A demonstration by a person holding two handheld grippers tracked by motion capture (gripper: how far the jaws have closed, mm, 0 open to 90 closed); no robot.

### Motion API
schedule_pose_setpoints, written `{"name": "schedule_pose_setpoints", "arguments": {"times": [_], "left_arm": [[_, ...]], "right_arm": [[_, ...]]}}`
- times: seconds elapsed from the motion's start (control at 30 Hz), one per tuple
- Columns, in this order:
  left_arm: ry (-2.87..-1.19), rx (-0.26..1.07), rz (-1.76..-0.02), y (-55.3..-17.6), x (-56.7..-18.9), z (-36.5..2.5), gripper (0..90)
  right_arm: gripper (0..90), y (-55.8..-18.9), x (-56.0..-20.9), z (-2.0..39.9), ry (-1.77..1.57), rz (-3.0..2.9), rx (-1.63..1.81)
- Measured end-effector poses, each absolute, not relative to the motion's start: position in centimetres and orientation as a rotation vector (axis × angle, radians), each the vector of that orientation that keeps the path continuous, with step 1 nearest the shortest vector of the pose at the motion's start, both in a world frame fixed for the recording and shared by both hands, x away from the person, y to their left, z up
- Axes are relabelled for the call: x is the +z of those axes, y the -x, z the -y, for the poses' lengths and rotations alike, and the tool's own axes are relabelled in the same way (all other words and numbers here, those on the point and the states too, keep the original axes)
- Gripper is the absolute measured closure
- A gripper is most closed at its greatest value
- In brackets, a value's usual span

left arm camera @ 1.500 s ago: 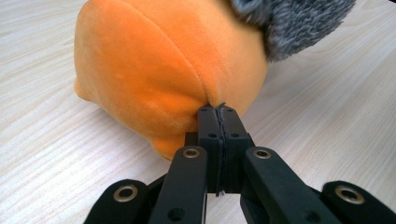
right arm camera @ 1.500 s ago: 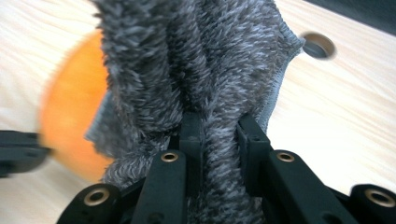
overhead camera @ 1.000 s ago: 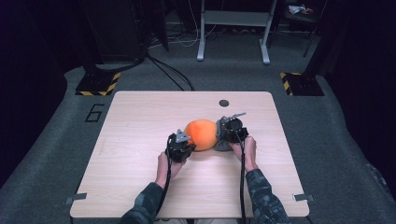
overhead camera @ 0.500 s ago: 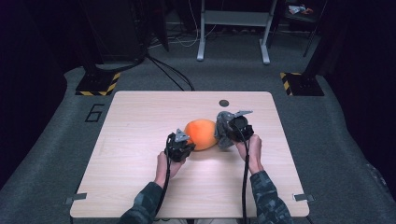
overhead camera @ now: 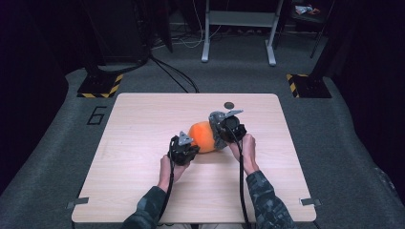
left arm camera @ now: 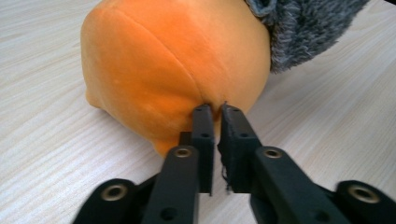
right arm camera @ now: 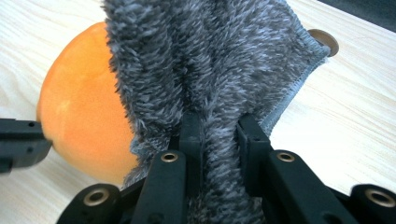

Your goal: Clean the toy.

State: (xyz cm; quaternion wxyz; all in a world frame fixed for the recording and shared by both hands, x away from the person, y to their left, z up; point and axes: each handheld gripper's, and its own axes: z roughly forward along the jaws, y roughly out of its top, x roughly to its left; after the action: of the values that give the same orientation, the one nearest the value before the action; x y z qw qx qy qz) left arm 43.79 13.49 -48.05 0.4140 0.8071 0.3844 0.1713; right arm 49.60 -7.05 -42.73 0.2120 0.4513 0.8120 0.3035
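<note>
In the right gripper view, the grey fuzzy cloth (right arm camera: pixel 205 65) ran off the top edge at twelve o'clock and covered much of the orange cushion (right arm camera: pixel 79 121), while the right gripper (right arm camera: pixel 218 135) had its pads buried in the pile. The left gripper (left arm camera: pixel 214 116) had just been easing its jaws apart; whether fabric lay between its tips could not be told. The small dark disc (overhead camera: pixel 229 105) at one o'clock of the cushion was too small to identify.
</note>
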Motion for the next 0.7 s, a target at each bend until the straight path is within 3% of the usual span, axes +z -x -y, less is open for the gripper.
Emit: {"name": "schedule_pose_setpoints", "arguments": {"times": [0.1, 0.27, 0.7], "left_arm": [[-2.032, 0.456, -0.975, -43.50, -48.24, -13.27, 68.4], [-2.035, 0.522, -0.991, -43.01, -48.39, -12.94, 58.2], [-2.005, 0.617, -1.066, -43.77, -48.76, -13.17, 50.1]], "right_arm": [[75.6, -49.83, -42.86, 7.05, -1.253, -2.255, 0.839], [75.6, -50.19, -42.86, 6.92, -1.292, -2.244, 0.847], [75.6, -50.61, -43.10, 7.44, -1.305, -2.241, 0.847]]}}
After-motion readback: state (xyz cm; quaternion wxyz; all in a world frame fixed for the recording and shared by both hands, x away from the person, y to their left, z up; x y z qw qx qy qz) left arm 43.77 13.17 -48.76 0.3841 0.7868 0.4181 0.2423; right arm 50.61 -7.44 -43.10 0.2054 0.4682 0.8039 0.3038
